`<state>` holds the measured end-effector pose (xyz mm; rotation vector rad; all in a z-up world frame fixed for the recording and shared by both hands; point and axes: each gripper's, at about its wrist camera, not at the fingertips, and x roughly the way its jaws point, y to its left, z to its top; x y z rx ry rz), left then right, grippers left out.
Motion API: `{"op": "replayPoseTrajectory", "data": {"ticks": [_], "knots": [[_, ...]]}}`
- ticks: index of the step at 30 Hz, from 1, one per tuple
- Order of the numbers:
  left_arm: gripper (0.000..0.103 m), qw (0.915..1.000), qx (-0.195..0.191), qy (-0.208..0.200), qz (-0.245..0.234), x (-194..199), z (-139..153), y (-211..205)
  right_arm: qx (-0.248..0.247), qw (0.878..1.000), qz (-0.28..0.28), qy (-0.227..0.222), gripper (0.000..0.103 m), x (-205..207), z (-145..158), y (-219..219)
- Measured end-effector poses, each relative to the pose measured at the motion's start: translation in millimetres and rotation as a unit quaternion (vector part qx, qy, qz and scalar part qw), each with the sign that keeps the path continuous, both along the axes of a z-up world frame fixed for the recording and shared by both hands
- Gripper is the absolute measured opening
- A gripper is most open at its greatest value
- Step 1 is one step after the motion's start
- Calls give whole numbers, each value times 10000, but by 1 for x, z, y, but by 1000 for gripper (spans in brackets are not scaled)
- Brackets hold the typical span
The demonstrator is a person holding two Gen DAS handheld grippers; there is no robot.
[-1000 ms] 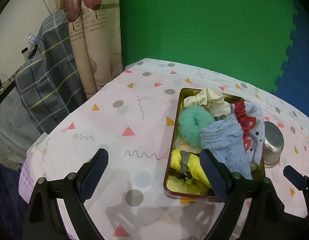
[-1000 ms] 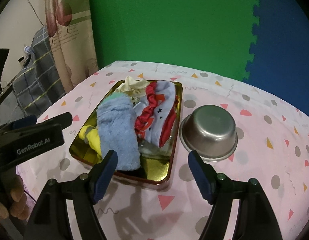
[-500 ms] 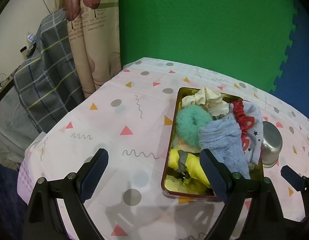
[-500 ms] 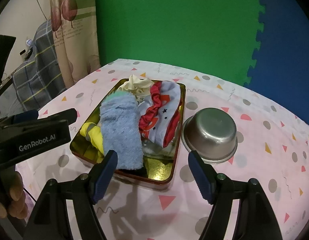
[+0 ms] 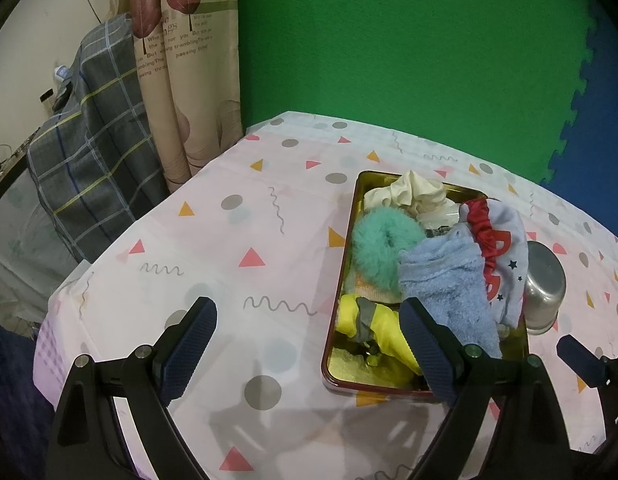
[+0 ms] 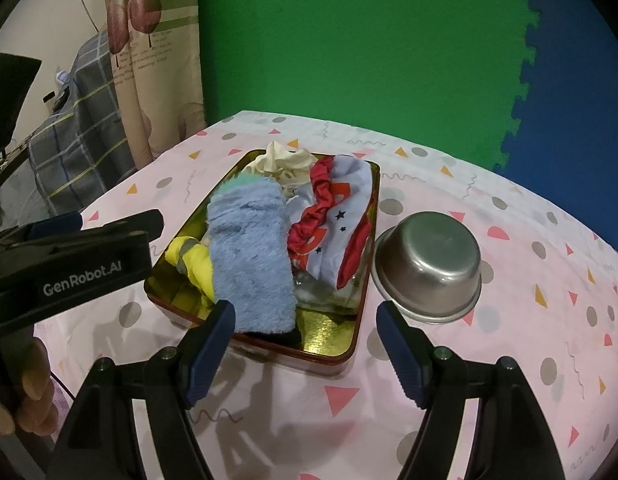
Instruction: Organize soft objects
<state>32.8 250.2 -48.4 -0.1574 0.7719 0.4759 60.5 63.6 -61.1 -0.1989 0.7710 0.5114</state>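
Note:
A gold tray holds soft things: a fluffy blue sock, a teal fuzzy scrunchie, a yellow cloth with grey bands, a cream cloth and a white cloth with red trim and stars. My left gripper is open and empty, above the table just left of the tray's near end. My right gripper is open and empty, above the tray's near right corner.
A steel bowl stands upside down right of the tray. The table wears a pink patterned cloth. A curtain and a plaid cloth are past the left edge. Green and blue foam mats are behind.
Both grippers have drawn back and up a little, so the tray sits slightly farther off. Nothing on the table has moved.

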Motion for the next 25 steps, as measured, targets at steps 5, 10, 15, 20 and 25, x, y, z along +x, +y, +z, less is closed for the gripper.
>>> {"op": "replayPoseTrajectory", "data": {"ticks": [5, 10, 15, 20, 25], "knots": [[91, 10000, 2, 3, -18, 0, -1, 0, -24, 10000, 14, -11, 75, -1, 0, 1], [91, 10000, -48, 12, -18, -1, -2, 0, -26, 10000, 16, -1, 75, -1, -1, 2], [91, 9999, -87, -5, -64, -1, -2, -1, -33, 10000, 26, 8, 75, -2, -2, 4], [91, 9998, -97, 2, -164, 0, -3, -4, -31, 10000, 26, 6, 75, -2, -2, 4], [91, 9998, -63, -27, -168, 0, 0, -7, -36, 10000, 27, 4, 75, -2, -2, 4]]}}
